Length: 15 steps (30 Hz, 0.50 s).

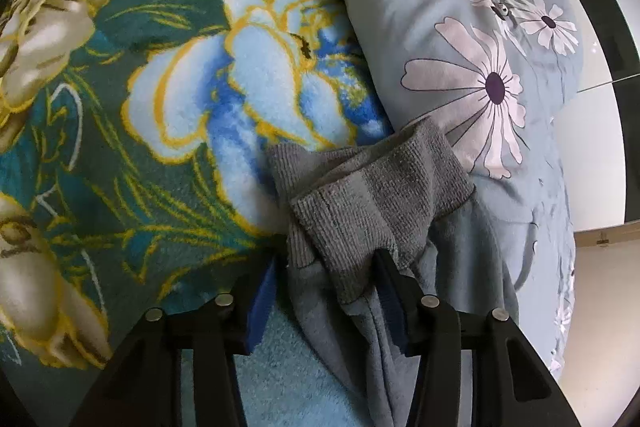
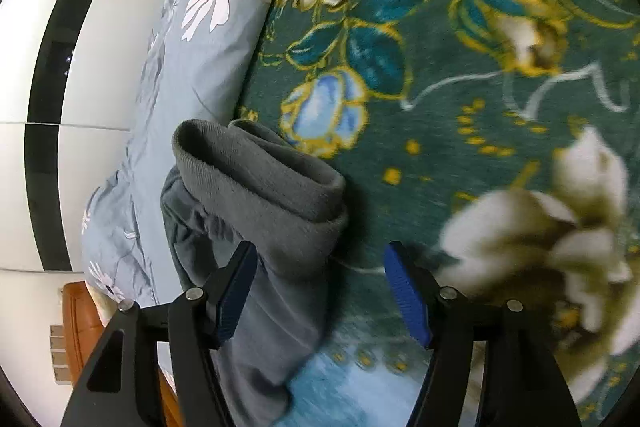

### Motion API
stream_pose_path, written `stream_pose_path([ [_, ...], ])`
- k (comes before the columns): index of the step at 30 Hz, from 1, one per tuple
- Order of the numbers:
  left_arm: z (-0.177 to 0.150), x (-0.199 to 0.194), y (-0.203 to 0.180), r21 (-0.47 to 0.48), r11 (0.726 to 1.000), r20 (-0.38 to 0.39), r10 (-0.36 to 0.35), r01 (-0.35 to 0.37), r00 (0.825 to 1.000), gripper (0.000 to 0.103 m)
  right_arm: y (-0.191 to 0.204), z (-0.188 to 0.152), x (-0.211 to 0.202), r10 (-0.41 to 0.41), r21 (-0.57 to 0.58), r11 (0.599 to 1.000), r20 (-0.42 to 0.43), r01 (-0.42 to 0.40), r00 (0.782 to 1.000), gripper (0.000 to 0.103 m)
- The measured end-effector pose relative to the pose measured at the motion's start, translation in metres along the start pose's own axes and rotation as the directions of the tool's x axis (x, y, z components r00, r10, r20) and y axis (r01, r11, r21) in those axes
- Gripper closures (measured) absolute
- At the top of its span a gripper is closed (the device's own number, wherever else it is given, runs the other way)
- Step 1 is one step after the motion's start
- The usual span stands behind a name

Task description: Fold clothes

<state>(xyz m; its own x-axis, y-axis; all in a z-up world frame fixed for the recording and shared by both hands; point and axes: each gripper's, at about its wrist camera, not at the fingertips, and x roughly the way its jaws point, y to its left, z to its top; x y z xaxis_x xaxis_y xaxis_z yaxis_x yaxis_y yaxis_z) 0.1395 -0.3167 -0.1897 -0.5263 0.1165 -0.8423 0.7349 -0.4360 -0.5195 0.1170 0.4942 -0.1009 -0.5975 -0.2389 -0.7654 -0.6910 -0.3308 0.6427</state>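
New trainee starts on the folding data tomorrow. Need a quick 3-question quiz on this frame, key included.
1. True or false: the right gripper has its jaws clamped shut.
2. What does the gray garment lie on?
A. a bare wooden table
B. a green floral blanket
C. a metal sink
3. In the left wrist view, what lies just right of the garment?

Key
1. False. The jaws stand apart, pressing on nothing.
2. B
3. The light blue daisy-print bedding.
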Motion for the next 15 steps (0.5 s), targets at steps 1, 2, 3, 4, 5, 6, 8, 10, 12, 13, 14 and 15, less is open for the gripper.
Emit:
stream_pose_path([
  [1,0.0,0.0,-0.001,-0.004,1.0,0.004,0.004,-0.004,1.0,0.06,0.003,0.001,0.005,-0.006,0.0,1.0,0.007,0.006,1.0,0.036],
  [2,0.001,0.001,-0.002,-0.01,1.0,0.005,0.002,-0.002,1.0,0.065,0.007,0.002,0.01,-0.011,0.001,1.0,0.013,0.011,1.0,0.036],
  [3,0.001,0.002,-0.003,-0.019,1.0,0.004,0.006,-0.006,1.0,0.066,0.01,0.003,0.014,-0.017,0.002,1.0,0.02,0.017,1.0,0.036],
  [4,0.0,0.002,-0.005,-0.026,0.999,0.008,0.021,-0.021,1.0,0.068,0.012,0.003,0.017,-0.033,0.018,0.999,0.031,0.032,0.999,0.045],
  [5,0.0,0.002,-0.006,-0.028,0.999,0.008,0.031,-0.031,0.999,0.071,0.014,0.003,0.019,-0.049,0.035,0.998,0.041,0.047,0.998,0.062],
  [6,0.0,0.002,-0.007,-0.031,0.999,0.008,0.041,-0.041,0.999,0.073,0.012,0.003,0.021,-0.068,0.061,0.996,0.041,0.065,0.997,0.065],
  [8,0.002,0.0,-0.012,-0.033,0.997,0.01,0.065,-0.065,0.998,0.081,0.017,0.008,0.018,-0.084,0.079,0.994,0.047,0.081,0.995,0.081],
  [10,0.005,-0.008,-0.021,-0.024,0.997,0.02,0.079,-0.079,0.997,0.085,0.032,0.014,0.008,-0.076,0.042,0.996,0.052,0.074,0.996,0.085],
  [12,0.011,-0.025,-0.035,-0.003,0.999,0.042,0.043,-0.042,0.998,0.086,0.055,0.018,-0.009,-0.046,-0.033,0.998,0.065,0.048,0.997,0.086],
  [13,0.014,-0.036,-0.042,0.011,1.0,0.056,0.015,-0.016,0.998,0.086,0.067,0.02,-0.019,-0.026,-0.074,0.997,0.073,0.031,0.997,0.086],
  [14,0.017,-0.049,-0.048,0.024,1.0,0.067,-0.019,0.017,0.998,0.086,0.079,0.021,-0.029,-0.005,-0.115,0.993,0.079,0.014,0.997,0.086],
  [15,0.019,-0.062,-0.053,0.038,0.998,0.078,-0.053,0.05,0.996,0.086,0.088,0.02,-0.039,0.017,-0.147,0.989,0.08,-0.005,0.997,0.086],
])
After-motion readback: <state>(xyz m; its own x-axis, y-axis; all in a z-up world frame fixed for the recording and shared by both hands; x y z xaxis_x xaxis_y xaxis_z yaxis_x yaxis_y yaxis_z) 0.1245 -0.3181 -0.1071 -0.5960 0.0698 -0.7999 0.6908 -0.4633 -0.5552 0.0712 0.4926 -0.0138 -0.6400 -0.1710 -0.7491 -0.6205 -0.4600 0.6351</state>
